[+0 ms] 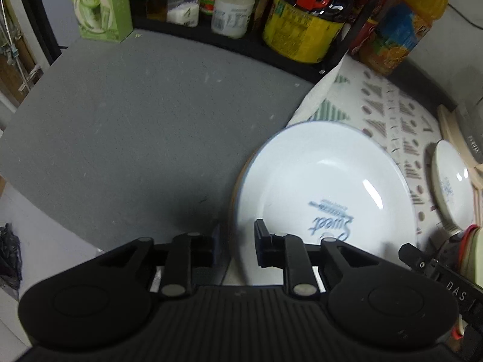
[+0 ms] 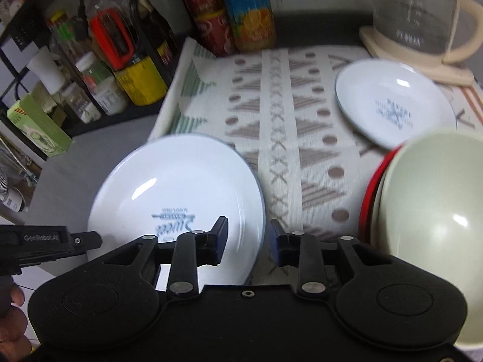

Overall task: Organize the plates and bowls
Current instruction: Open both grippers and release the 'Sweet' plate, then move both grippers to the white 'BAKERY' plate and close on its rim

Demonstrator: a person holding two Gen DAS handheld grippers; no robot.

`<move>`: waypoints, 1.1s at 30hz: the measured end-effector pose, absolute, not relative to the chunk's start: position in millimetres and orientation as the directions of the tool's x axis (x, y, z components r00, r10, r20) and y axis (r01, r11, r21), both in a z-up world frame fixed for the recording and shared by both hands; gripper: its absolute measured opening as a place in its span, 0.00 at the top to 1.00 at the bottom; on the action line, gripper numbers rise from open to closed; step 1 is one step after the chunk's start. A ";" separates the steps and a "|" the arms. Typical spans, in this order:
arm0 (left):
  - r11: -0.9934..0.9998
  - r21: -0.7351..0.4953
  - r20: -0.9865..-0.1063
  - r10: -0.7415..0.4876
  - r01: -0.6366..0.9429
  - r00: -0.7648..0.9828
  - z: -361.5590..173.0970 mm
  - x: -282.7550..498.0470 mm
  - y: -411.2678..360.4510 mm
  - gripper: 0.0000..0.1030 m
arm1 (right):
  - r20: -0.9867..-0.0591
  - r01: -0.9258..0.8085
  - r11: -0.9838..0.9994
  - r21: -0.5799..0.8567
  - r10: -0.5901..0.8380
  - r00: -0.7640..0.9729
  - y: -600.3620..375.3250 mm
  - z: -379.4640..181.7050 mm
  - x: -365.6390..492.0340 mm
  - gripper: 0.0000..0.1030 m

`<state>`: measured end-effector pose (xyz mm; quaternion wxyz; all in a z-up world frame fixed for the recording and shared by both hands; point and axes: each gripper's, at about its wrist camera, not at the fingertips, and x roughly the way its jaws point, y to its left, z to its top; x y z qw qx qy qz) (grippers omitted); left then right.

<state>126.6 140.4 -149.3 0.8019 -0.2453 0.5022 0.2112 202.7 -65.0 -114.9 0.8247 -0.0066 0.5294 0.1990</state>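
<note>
A large white plate with a blue rim and blue lettering (image 1: 317, 181) lies at the left edge of a patterned cloth (image 1: 389, 111); it also shows in the right wrist view (image 2: 178, 187). My left gripper (image 1: 237, 246) is open, its jaws either side of the plate's near left rim. My right gripper (image 2: 249, 241) is open, its jaws either side of the plate's near right rim. A smaller white plate (image 2: 392, 102) lies at the cloth's far right; it also shows in the left wrist view (image 1: 451, 181). A cream bowl nested in a red one (image 2: 434, 193) sits close on the right.
A black rack of bottles and jars (image 1: 271, 15) lines the back of the grey counter (image 1: 135, 126). A green box (image 1: 99, 3) stands at the back left. Juice and red cartons (image 2: 235, 9) stand behind the cloth. A glass kettle on a cream base (image 2: 419, 21) stands at the back right.
</note>
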 end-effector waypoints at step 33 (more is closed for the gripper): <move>0.912 -0.238 -0.844 -0.023 -0.335 0.536 -85.5 241.6 72.3 0.29 | -0.813 -0.066 0.970 0.232 0.231 0.534 -168.2 -55.8 265.6 0.16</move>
